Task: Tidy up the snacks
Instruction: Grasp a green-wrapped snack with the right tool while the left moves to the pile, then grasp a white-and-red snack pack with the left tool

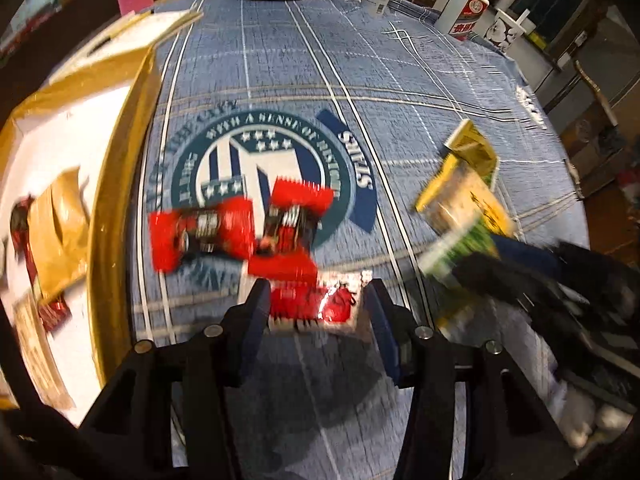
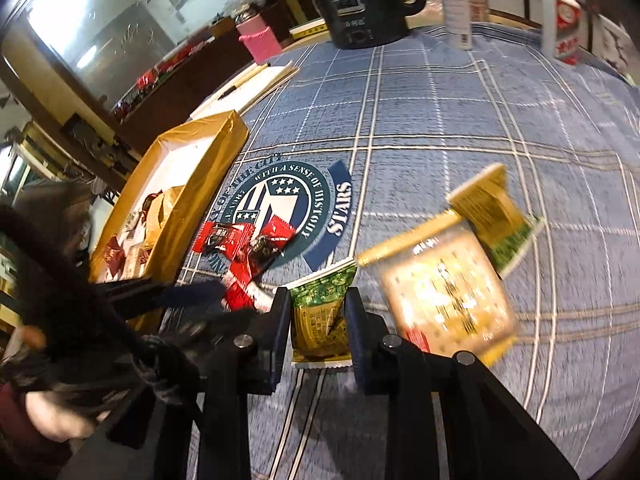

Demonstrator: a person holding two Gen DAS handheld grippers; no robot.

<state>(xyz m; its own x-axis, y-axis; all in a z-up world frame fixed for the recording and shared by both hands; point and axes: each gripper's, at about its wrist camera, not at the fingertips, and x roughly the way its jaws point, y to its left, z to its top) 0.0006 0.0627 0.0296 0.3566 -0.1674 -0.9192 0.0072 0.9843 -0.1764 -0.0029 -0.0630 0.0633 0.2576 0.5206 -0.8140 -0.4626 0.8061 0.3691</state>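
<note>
My left gripper [image 1: 316,300] is shut on a red snack packet [image 1: 312,304] held just above the blue checked tablecloth. Two more red packets [image 1: 240,232] lie ahead of it on the round emblem. My right gripper [image 2: 318,312] is shut on a green and yellow snack packet [image 2: 320,320]. A larger yellow packet [image 2: 444,300] and a green-yellow one [image 2: 496,216] lie to its right. The gold-rimmed white box [image 1: 120,184] at the left holds several snacks; it also shows in the right wrist view [image 2: 200,184]. The right gripper shows in the left wrist view [image 1: 520,276].
A black kettle [image 2: 360,4], a pink cup [image 2: 258,40], a white bottle [image 2: 456,4] and a white carton [image 2: 564,24] stand at the table's far edge. A flat white lid [image 2: 248,84] lies behind the box. Paper cups [image 1: 506,30] stand far right.
</note>
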